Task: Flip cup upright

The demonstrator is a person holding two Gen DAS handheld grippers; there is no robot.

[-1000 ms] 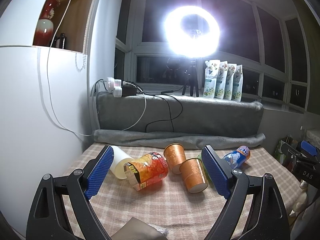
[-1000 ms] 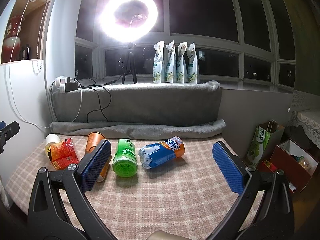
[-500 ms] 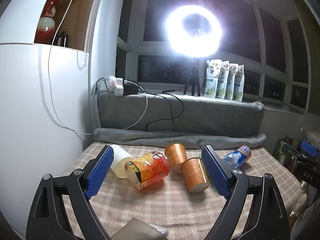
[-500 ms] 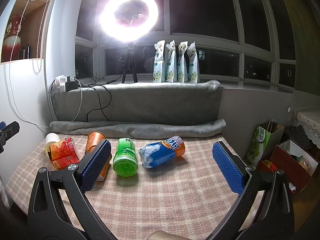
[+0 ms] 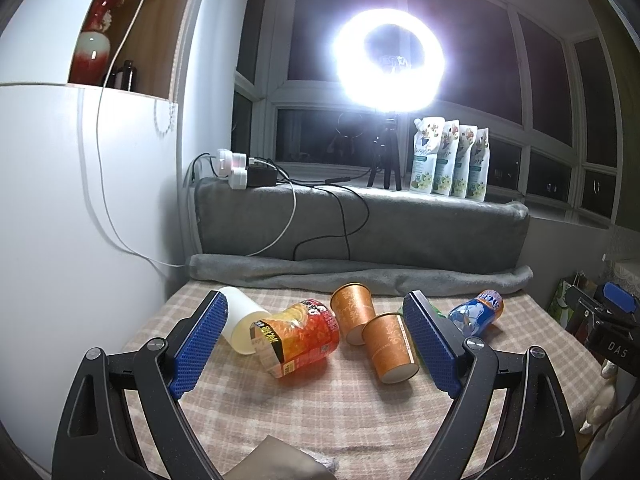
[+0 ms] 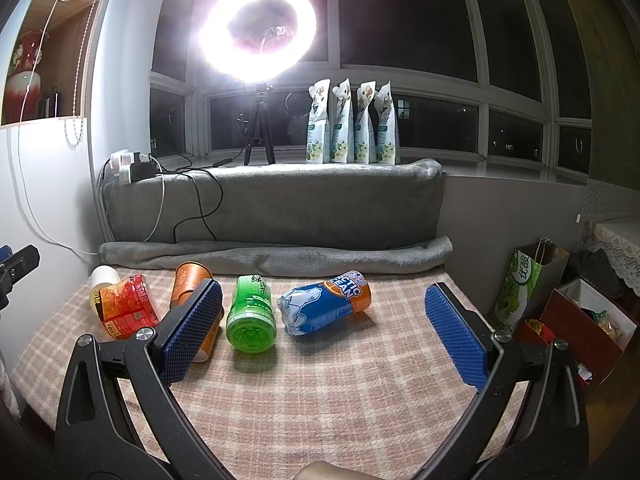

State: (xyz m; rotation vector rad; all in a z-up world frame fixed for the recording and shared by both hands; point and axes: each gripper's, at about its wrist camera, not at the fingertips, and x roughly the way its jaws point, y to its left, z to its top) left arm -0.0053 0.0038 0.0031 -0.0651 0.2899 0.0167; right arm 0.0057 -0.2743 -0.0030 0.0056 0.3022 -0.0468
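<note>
Several cups lie on their sides on the checked cloth [image 5: 304, 408]. In the left wrist view: a white cup [image 5: 240, 322], a red noodle cup [image 5: 298, 336], and two orange paper cups [image 5: 352, 310] [image 5: 390, 346]. My left gripper [image 5: 316, 340] is open and empty, above and in front of the red noodle cup. In the right wrist view a green bottle [image 6: 251, 314] and a blue bottle [image 6: 324, 308] lie on their sides. My right gripper [image 6: 320, 332] is open and empty, in front of both bottles. The orange cup [image 6: 188, 280] is partly hidden by its left finger.
A grey folded blanket [image 5: 360, 272] runs along the back of the cloth. A white cabinet [image 5: 80, 220] stands at the left. Cables and a power strip [image 5: 244, 166] sit on the ledge. A ring light [image 5: 390, 66] glares. Bags and a box [image 6: 576, 320] are at the right.
The left wrist view has shifted slightly, so the cups sit a little further right and higher in frame. The right gripper has barely moved. Both stay open.
</note>
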